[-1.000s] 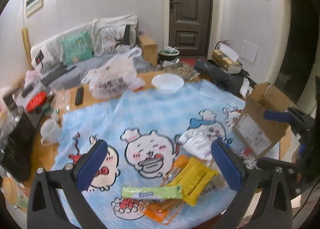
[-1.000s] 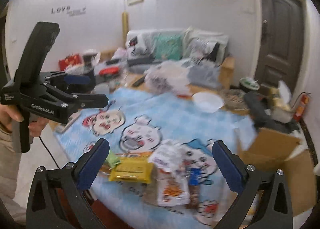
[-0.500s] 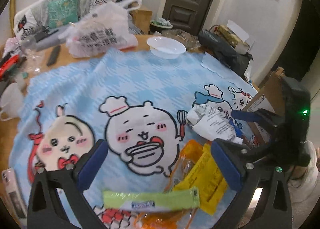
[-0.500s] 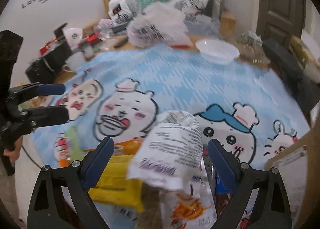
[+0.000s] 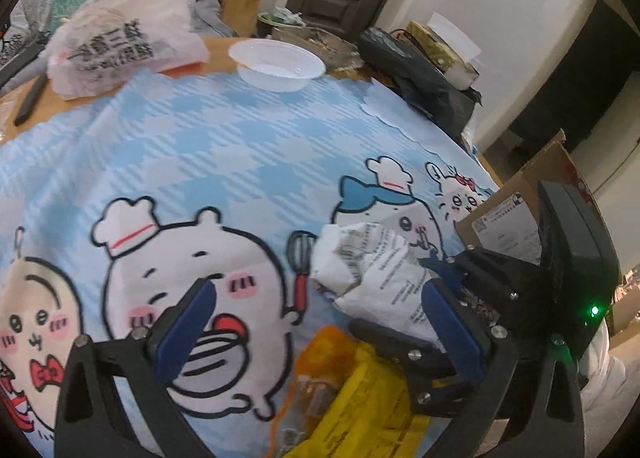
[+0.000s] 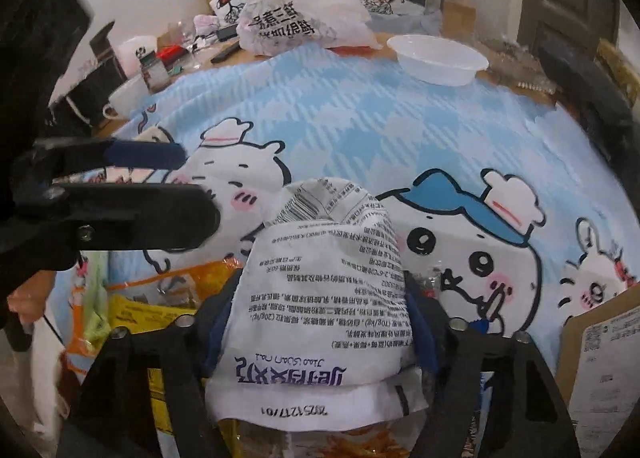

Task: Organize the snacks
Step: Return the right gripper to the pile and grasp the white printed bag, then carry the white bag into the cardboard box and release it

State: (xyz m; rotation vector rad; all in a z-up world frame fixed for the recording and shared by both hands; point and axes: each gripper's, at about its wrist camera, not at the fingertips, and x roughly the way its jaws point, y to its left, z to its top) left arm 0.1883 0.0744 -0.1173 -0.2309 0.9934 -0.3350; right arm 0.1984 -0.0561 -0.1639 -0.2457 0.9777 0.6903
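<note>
A white snack bag with black print (image 6: 320, 298) lies on the blue cartoon tablecloth (image 6: 360, 114) near the front edge. My right gripper (image 6: 316, 322) is shut on it, a jaw on each side; it also shows in the left wrist view (image 5: 372, 278), with the right gripper (image 5: 452, 278) at its right. My left gripper (image 5: 320, 330) is open and empty above the cloth, over a yellow packet (image 5: 368, 406) and an orange packet (image 5: 320, 358). In the right wrist view the left gripper (image 6: 160, 178) is at the left, beside the yellow packet (image 6: 144, 318).
A cardboard box (image 5: 516, 210) stands at the table's right edge (image 6: 600, 350). A white bowl (image 5: 276, 64) and a full plastic shopping bag (image 5: 120, 26) sit at the far side. A mug (image 6: 124, 98), bottles and clutter are at the far left. A black bag (image 5: 416, 66) lies far right.
Both grippers have moved down and forward toward the snack pile. My right gripper's jaws have closed from wide open onto the white snack bag. My left gripper stays open.
</note>
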